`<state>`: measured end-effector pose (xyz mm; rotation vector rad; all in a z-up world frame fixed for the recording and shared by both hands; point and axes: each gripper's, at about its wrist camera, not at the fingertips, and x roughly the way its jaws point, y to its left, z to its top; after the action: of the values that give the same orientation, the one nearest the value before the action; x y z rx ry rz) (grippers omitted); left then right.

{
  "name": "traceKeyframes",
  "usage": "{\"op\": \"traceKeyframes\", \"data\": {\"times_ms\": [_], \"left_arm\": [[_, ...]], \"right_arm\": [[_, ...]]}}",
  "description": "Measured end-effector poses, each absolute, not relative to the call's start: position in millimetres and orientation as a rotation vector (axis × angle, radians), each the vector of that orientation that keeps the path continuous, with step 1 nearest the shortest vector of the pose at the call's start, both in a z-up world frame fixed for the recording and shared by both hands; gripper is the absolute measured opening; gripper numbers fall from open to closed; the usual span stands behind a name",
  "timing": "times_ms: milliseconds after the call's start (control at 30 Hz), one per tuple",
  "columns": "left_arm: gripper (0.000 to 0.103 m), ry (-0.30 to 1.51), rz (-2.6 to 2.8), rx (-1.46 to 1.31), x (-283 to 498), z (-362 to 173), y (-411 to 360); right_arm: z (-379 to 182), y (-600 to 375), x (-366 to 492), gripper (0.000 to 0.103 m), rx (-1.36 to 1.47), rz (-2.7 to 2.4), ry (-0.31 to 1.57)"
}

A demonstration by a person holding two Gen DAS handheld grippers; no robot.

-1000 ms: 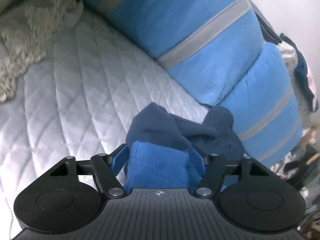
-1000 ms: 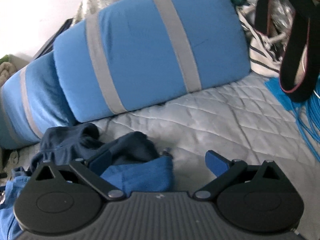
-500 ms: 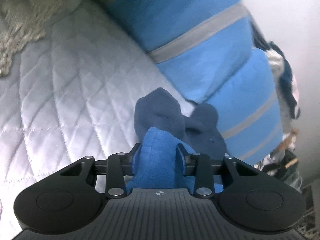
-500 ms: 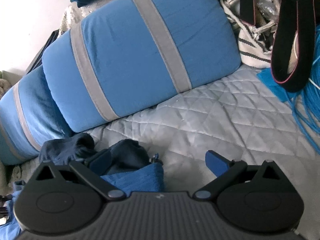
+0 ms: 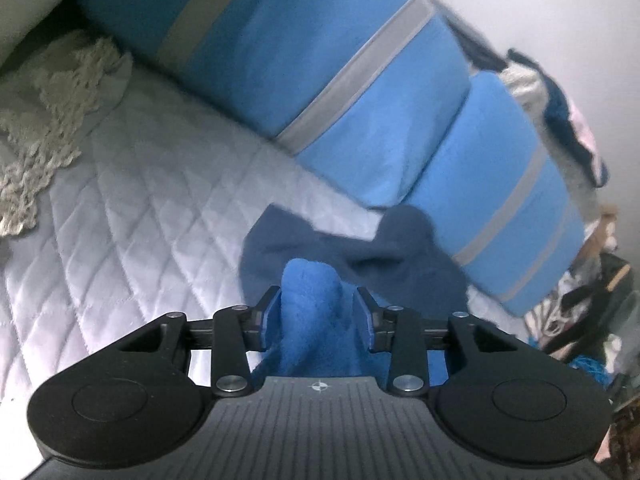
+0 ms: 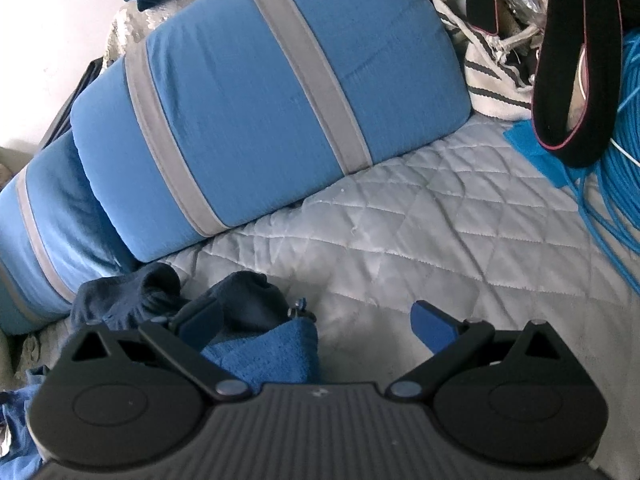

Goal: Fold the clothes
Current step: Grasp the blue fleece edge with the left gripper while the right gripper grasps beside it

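**Left tongs pinch blue cloth, right tongs wide open over the bed**

L tongs (image 5: 316,314): pads drawn in close w/ a bunched fold of the bright blue garment (image 5: 310,320) between them; cloth fills the gap and touches both pads, so it's gripped. Fold sticks up past the fingertips. Just beyond it lies a dark navy garment (image 5: 356,256), crumpled on the quilted bed cover (image 5: 160,220), its far edge against the blue pillows w/ grey stripes (image 5: 360,92). Cream lace cloth (image 5: 44,128) at far left of the bed.

R tongs (image 6: 316,320): spread wide, nothing between the pads. The left pad (image 6: 200,318) sits over the navy garment (image 6: 132,300) and the blue cloth (image 6: 268,350); can't tell if it touches. The right pad (image 6: 434,326) is over bare quilt (image 6: 400,248). Striped pillows (image 6: 260,96) behind; black strap (image 6: 568,80) and coil of blue cord (image 6: 624,128) at right, striped cream fabric (image 6: 492,84) beside them.

No brand, label or readable writing in either view; only a small crosshair mark on each tong body.
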<state>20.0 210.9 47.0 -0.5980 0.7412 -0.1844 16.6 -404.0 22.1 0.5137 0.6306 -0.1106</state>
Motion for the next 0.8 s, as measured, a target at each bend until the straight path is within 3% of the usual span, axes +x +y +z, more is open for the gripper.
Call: {"op": "traceKeyframes", "data": {"times_ms": [233, 633, 700, 733, 767, 800], "left_arm": [[0.035, 0.781, -0.215, -0.729, 21.9, 29.6, 222.9], [0.028, 0.743, -0.214, -0.706, 20.5, 35.5, 216.3], [0.024, 0.739, -0.212, -0.702, 20.4, 36.1, 215.3], [0.024, 0.737, -0.210, -0.700, 20.3, 36.4, 214.8], [0.022, 0.735, -0.206, -0.695, 20.0, 36.5, 214.2], [0.021, 0.735, -0.193, -0.685, 19.6, 36.8, 213.1]], "right_arm": [[22.1, -406.4, 17.3, 0.103, 0.519, -0.074, 0.648], [-4.3, -401.9, 38.8, 0.100, 0.626, 0.078, 0.763], [-12.0, -401.9, 44.7, 0.091, 0.635, 0.080, 0.785], [-15.6, -402.1, 46.6, 0.076, 0.643, 0.078, 0.792], [-18.4, -402.5, 47.6, 0.054, 0.649, 0.075, 0.798], [-19.4, -403.0, 46.9, 0.046, 0.655, 0.072, 0.795]]}}
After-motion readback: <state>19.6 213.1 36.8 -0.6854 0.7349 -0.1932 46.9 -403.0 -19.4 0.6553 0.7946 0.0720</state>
